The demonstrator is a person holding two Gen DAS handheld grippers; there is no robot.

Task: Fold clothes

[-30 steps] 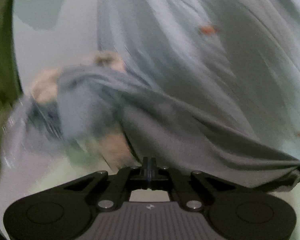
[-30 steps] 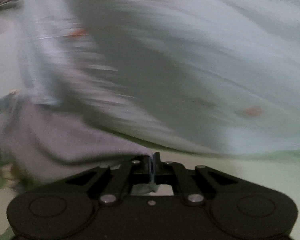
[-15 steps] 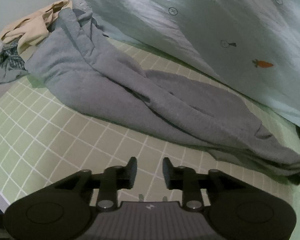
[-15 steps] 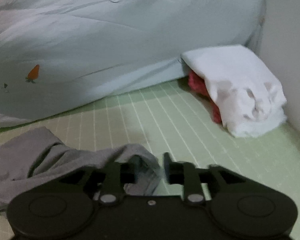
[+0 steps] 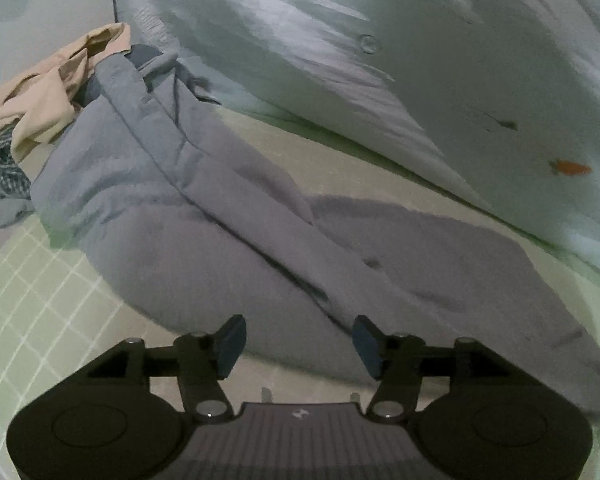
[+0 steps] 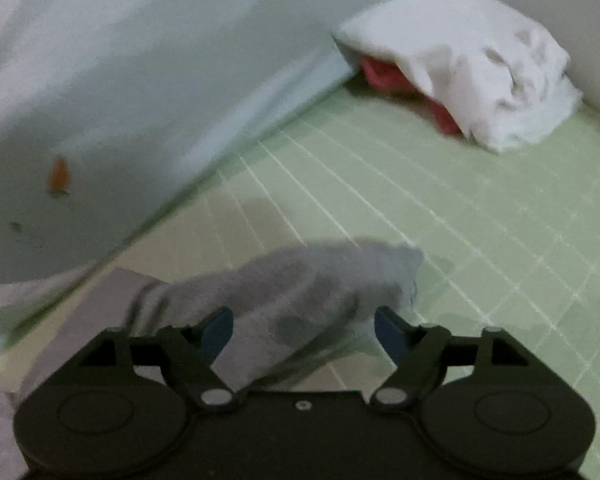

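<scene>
Garment: a long grey soft-knit garment (image 5: 228, 240) lay stretched and rumpled across the pale green sheet with a white grid (image 5: 40, 312), one end running up to the pile at the far left, the other end (image 6: 332, 276) lying bunched in front of the right gripper.
Progress: judged early; the garment looked laid out lengthwise but creased, and no tidy fold showed in it.
Left to do: smoothing it flat, folding it over, then the other clothes.
Left gripper (image 5: 298, 344): jaws were opening, nothing between them, hovering above the garment's near edge.
Right gripper (image 6: 302, 330): jaws were opening, grey cloth lay between them but the pads did not press it.
Pile at left: a beige crumpled garment (image 5: 48, 96) and a dark patterned cloth (image 5: 0, 168) touched the grey one's far end.
Crowding: a pale blue quilt with small carrot prints (image 5: 420, 60) lay just beside the garment's long side, limiting room.
Far corner: a white folded cloth (image 6: 460, 68) lay over a red cloth (image 6: 384, 74), well apart.
</scene>
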